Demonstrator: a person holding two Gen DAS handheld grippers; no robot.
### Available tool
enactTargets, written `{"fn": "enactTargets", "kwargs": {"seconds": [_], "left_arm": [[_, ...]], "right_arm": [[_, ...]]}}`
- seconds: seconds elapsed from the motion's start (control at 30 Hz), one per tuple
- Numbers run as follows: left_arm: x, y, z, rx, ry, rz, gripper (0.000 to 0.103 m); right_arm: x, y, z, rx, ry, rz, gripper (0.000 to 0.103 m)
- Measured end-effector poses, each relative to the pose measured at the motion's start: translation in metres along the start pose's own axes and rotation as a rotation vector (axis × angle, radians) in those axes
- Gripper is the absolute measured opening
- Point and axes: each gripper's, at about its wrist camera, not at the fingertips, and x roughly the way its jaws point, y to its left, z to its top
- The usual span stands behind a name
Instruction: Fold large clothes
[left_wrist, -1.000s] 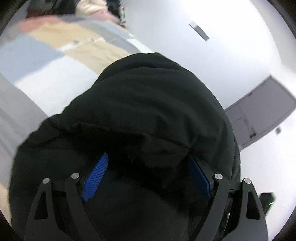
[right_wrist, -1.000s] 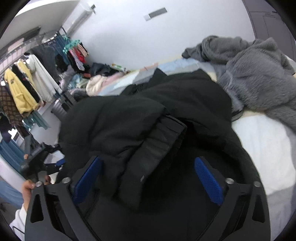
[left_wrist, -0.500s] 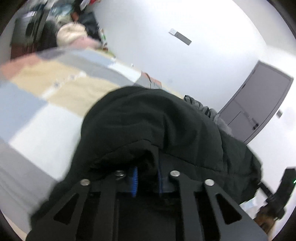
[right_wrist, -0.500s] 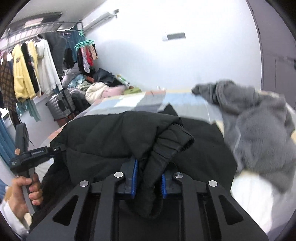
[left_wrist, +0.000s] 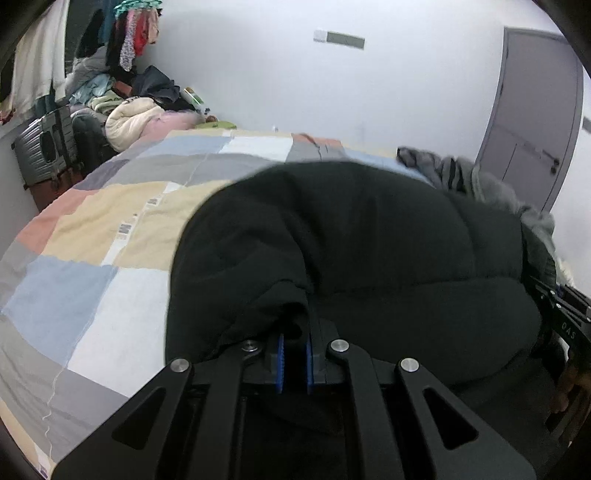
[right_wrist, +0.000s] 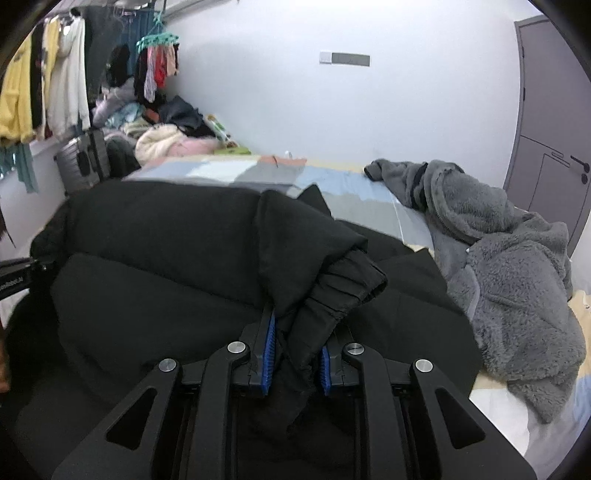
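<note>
Left tool (left_wrist: 294, 363) pinches the black jacket's (left_wrist: 369, 240) edge. Right tool (right_wrist: 294, 360) clamps what looks like its cuffed sleeve (right_wrist: 343, 291), above the bed (left_wrist: 92, 258).

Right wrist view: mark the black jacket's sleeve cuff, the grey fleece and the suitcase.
black jacket's sleeve cuff (right_wrist: 364, 277): right wrist view, on the gathered cuff end.
grey fleece (right_wrist: 517, 273): right wrist view, on its fluffy middle.
suitcase (right_wrist: 83, 162): right wrist view, on its ribbed grey front.

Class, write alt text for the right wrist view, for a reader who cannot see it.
The right gripper is clamped on a cuffed sleeve of a black padded jacket lying on a patchwork bed. A grey fleece lies to the right, with hanging clothes at far left.
</note>
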Motion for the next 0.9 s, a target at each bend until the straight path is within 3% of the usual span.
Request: {"fn": "enactTargets", "kwargs": {"seconds": [0.2,0.43,0.47,0.5,0.53,0.6,0.77,0.9], "left_arm": [[0.019,-0.012,-0.013,0.019,0.066,0.006,0.009],[0.006,-0.017,-0.015,0.012,0.06,0.004,0.015],[0.001,-0.017,-0.016,0.008,0.064,0.004,0.02],[-0.007,-0.014,-0.018,-0.004,0.07,0.0,0.036],[-0.012,-0.012,-0.019,-0.013,0.069,-0.007,0.045],[-0.033,-0.008,-0.021,-0.019,0.053,-0.011,0.076],[-0.088,-0.014,-0.018,-0.001,0.021,-0.008,0.078],[-0.159,-0.019,-0.005,-0.022,-0.049,-0.029,0.079]], "right_arm": [[0.023,0.0,-0.011,0.008,0.041,0.02,0.021],[0.026,-0.006,-0.006,0.079,0.11,0.037,0.024],[0.019,-0.008,-0.004,0.098,0.114,0.048,0.026],[0.012,-0.009,-0.004,0.11,0.114,0.055,0.033],[0.003,-0.012,-0.004,0.122,0.112,0.06,0.038],[-0.018,-0.017,-0.005,0.144,0.099,0.059,0.07],[-0.088,-0.021,0.003,0.142,0.031,0.075,0.071],[-0.153,-0.022,0.018,0.131,-0.052,0.081,0.071]]}}
